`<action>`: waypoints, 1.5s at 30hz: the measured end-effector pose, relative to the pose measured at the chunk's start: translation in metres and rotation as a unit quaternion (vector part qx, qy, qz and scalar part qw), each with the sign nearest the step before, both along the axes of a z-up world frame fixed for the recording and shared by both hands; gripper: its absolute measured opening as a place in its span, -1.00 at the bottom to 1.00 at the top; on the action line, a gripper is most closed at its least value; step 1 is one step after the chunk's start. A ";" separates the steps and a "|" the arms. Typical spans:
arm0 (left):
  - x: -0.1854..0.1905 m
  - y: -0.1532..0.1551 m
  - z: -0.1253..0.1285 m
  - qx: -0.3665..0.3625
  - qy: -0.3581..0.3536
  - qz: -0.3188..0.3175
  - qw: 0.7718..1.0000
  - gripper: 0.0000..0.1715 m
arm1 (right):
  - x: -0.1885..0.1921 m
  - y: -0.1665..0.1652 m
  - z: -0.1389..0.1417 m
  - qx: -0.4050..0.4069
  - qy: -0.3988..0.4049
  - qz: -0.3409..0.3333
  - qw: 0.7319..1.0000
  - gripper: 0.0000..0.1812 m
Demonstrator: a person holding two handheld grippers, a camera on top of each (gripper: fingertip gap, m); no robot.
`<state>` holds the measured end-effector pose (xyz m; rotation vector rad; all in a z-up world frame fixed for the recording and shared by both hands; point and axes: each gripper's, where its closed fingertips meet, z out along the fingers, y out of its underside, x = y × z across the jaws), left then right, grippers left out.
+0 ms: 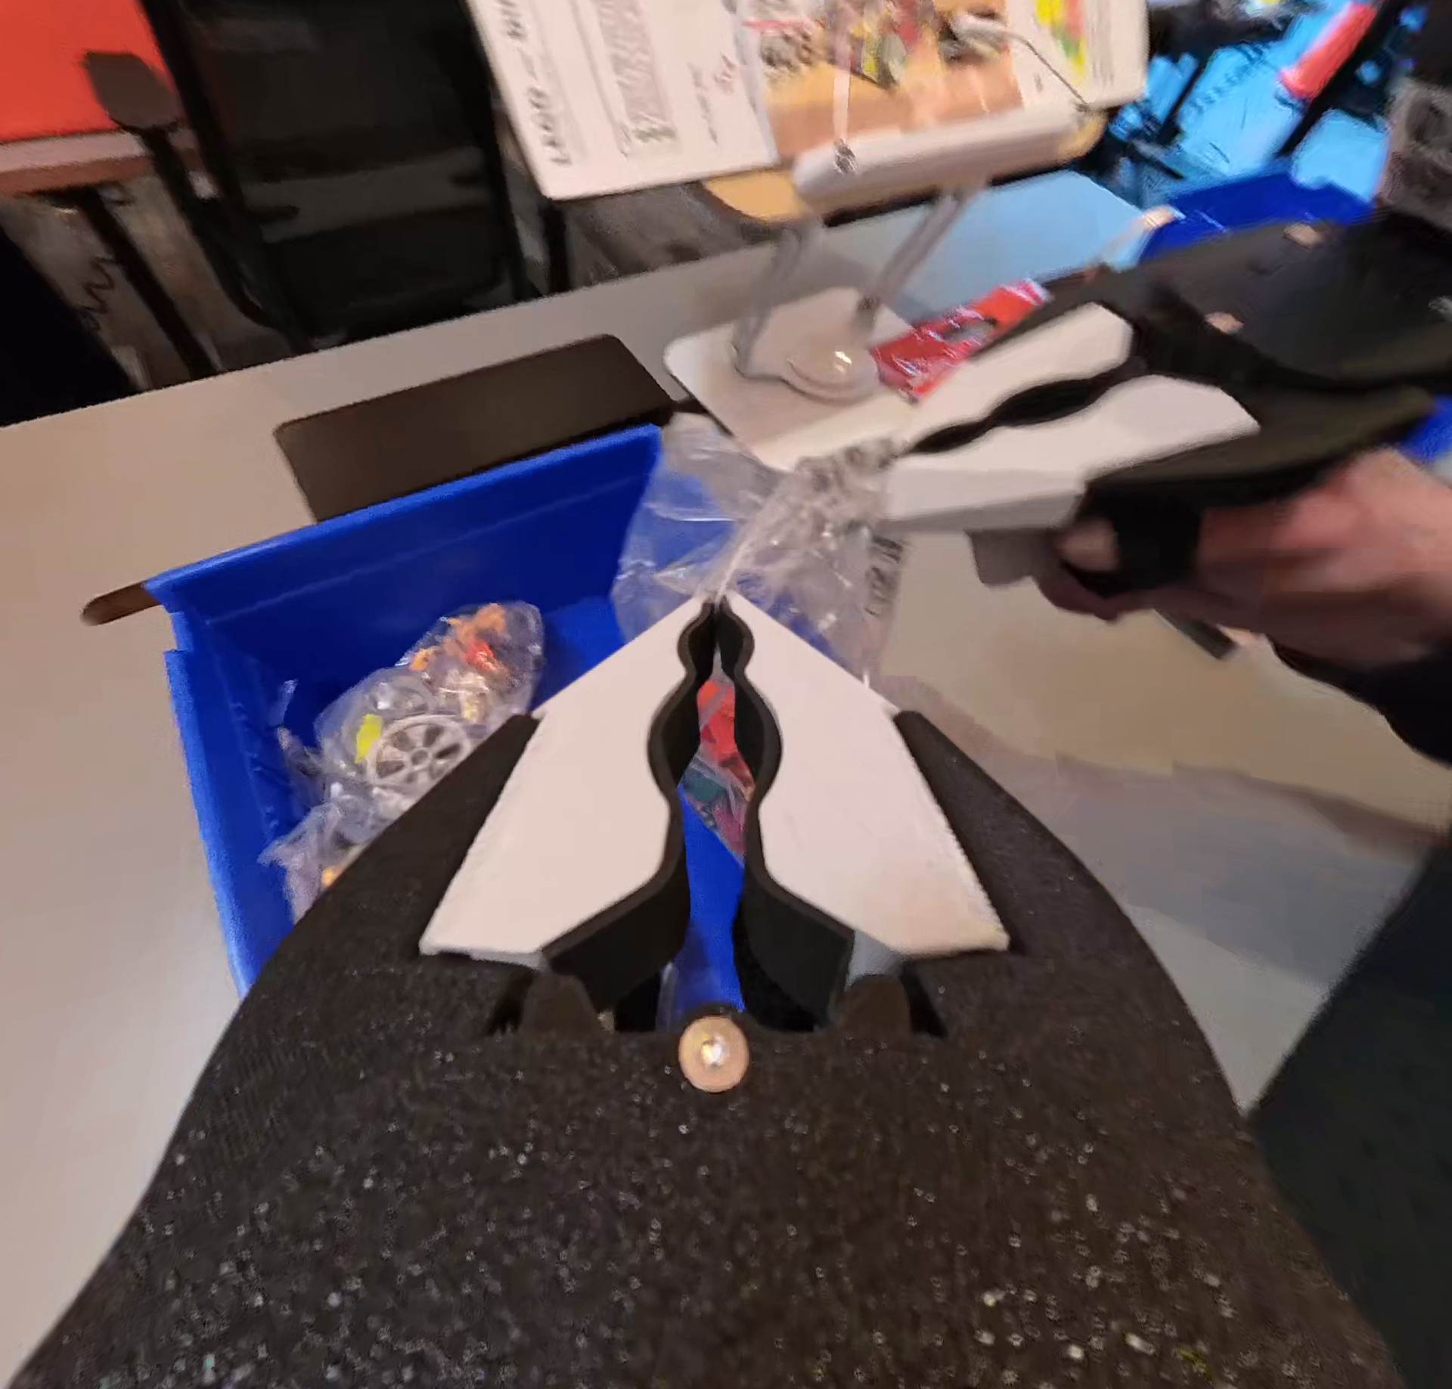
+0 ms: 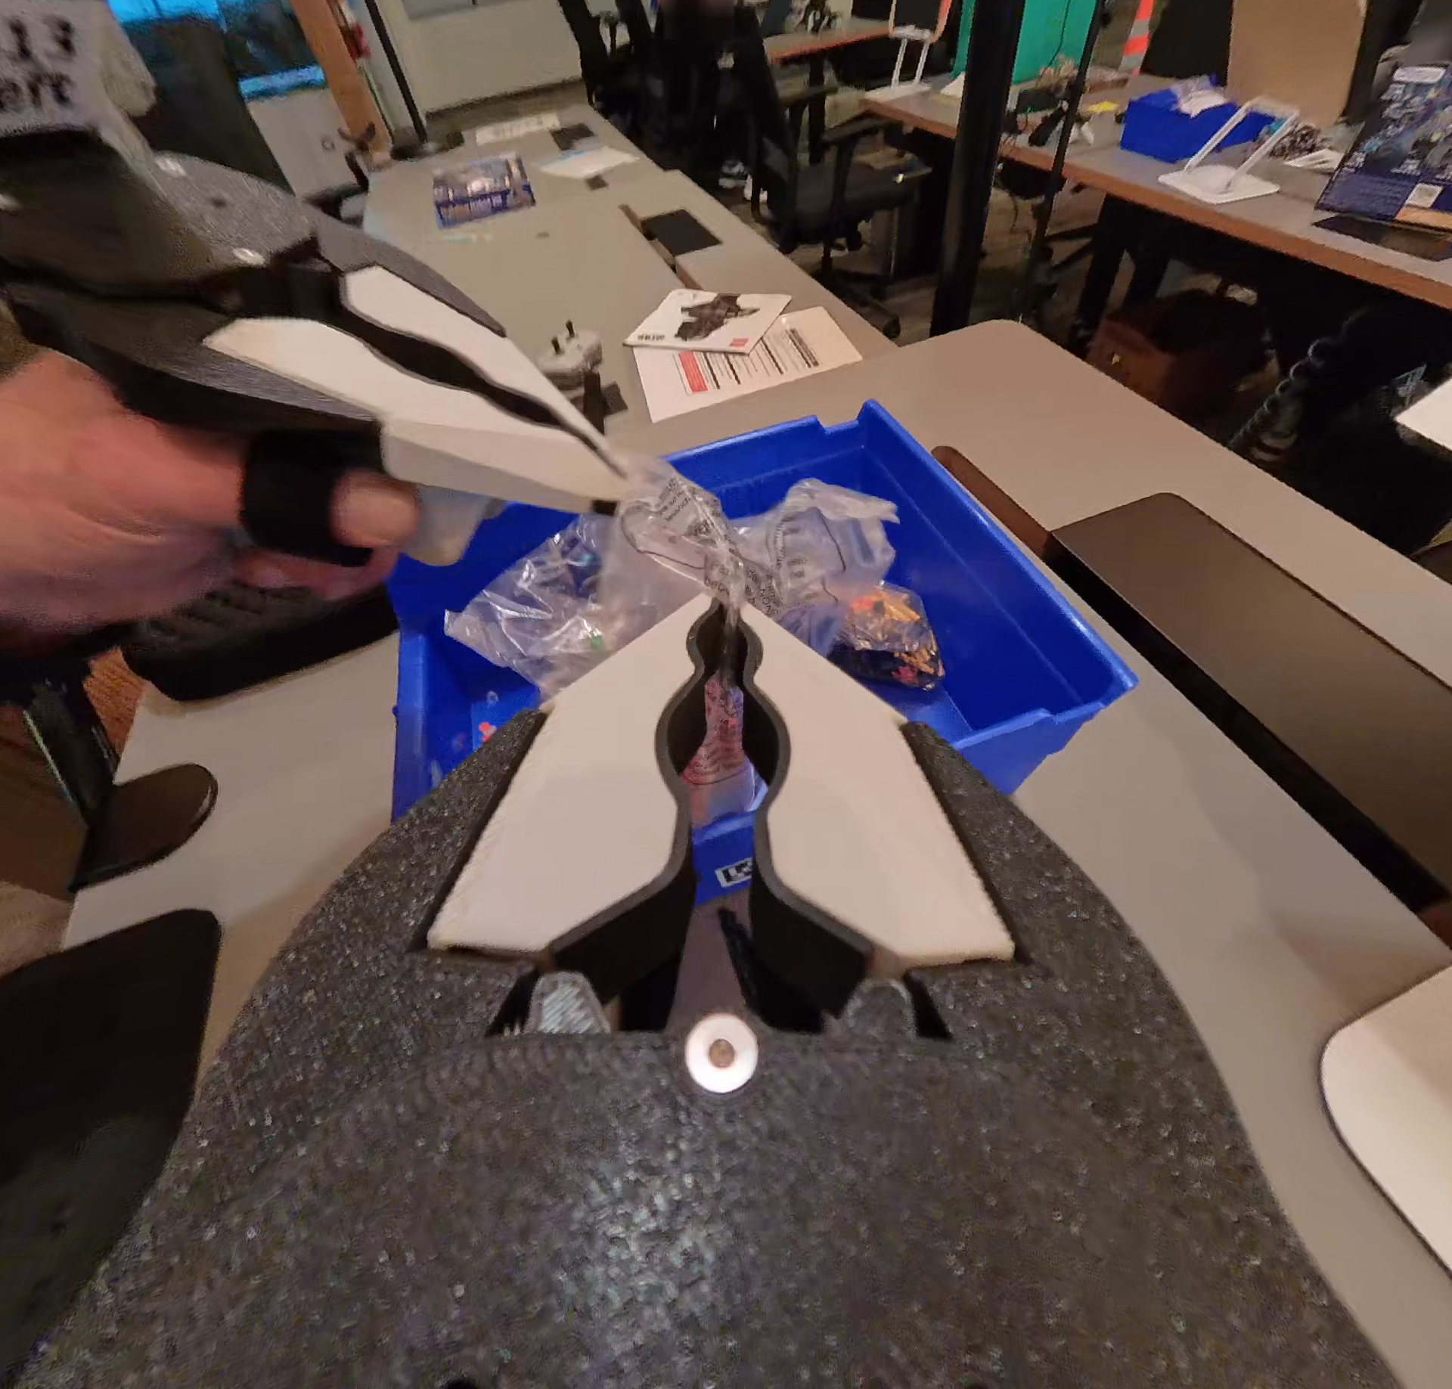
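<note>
My left gripper (image 1: 713, 614) is shut on one edge of a clear plastic bag (image 1: 758, 534), held above a blue bin (image 1: 408, 518). My right gripper (image 1: 884, 462) comes in from the right and pinches the same bag's other end. In the right wrist view my right gripper (image 2: 727, 614) is shut on the crumpled bag (image 2: 683, 534), and my left gripper (image 2: 617, 489) grips it from the upper left. The bag is stretched between the two over the bin (image 2: 1021, 605). Coloured small parts show between both grippers' fingers.
The bin holds more bags of small parts, one with grey wheels (image 1: 424, 723) and one dark with orange pieces (image 2: 888, 636). A white stand (image 1: 801, 361) holds an open booklet (image 1: 707, 55). A red packet (image 1: 951, 346) lies by it. Black mats (image 2: 1257, 644) and papers (image 2: 738, 346) lie on the grey tables. The tips of one gripper are about 4 centimeters away from the tips of the other.
</note>
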<state>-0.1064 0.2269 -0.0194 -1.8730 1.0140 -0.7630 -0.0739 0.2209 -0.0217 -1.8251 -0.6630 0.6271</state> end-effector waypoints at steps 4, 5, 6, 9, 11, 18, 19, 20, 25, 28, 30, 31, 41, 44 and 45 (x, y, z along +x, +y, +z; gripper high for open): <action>-0.009 -0.009 0.005 -0.011 -0.030 -0.021 0.999 -0.81 | -0.005 -0.001 0.001 -0.006 0.006 0.016 1.000 -1.00; -0.011 -0.011 0.005 -0.026 -0.038 -0.026 0.999 -0.61 | -0.006 -0.001 0.002 -0.009 0.012 0.018 1.000 -1.00; -0.011 -0.014 0.003 -0.039 -0.042 -0.033 0.998 -0.46 | -0.007 -0.001 0.002 -0.013 0.017 0.021 1.000 -1.00; -0.005 -0.016 -0.002 -0.020 -0.029 -0.042 0.999 -0.27 | -0.014 -0.006 0.003 -0.018 0.019 0.042 0.999 -1.00; -0.001 -0.010 -0.011 0.008 0.013 -0.034 0.999 -0.33 | -0.019 -0.010 0.004 -0.019 0.019 0.061 0.998 -1.00; 0.016 -0.003 -0.012 0.037 0.014 -0.044 0.998 -1.00 | -0.024 -0.025 0.006 -0.031 0.036 0.118 0.992 -1.00; 0.018 -0.002 -0.011 0.032 0.008 -0.041 0.999 -1.00 | -0.026 -0.028 0.005 -0.025 0.028 0.126 0.991 -1.00; 0.021 -0.001 -0.011 0.029 0.000 -0.038 0.999 -1.00 | -0.027 -0.030 0.004 -0.017 0.013 0.134 0.991 -1.00; 0.023 0.009 -0.011 0.030 -0.007 -0.003 1.000 -1.00 | -0.037 -0.035 0.002 0.015 -0.058 0.167 0.984 -1.00; 0.020 0.018 -0.008 0.031 -0.018 0.024 0.999 -1.00 | -0.046 -0.034 0.005 0.037 -0.086 0.173 0.980 -1.00; 0.015 0.024 -0.004 0.034 -0.023 0.043 0.998 -1.00 | -0.051 -0.033 0.008 0.049 -0.096 0.171 0.979 -1.00; 0.014 0.027 -0.004 0.034 -0.022 0.049 0.998 -1.00 | -0.054 -0.033 0.008 0.056 -0.107 0.169 0.978 -1.00; -0.012 0.032 0.005 0.031 -0.011 0.082 0.996 -1.00 | -0.039 -0.027 0.027 0.029 -0.009 0.118 0.993 -1.00; -0.014 0.016 0.004 0.026 0.034 0.060 0.997 -1.00 | -0.007 -0.003 0.015 -0.020 0.035 0.046 0.998 -1.00; -0.015 0.013 0.003 0.027 0.045 0.061 0.997 -1.00 | -0.001 0.001 0.012 -0.023 0.033 0.031 0.999 -0.98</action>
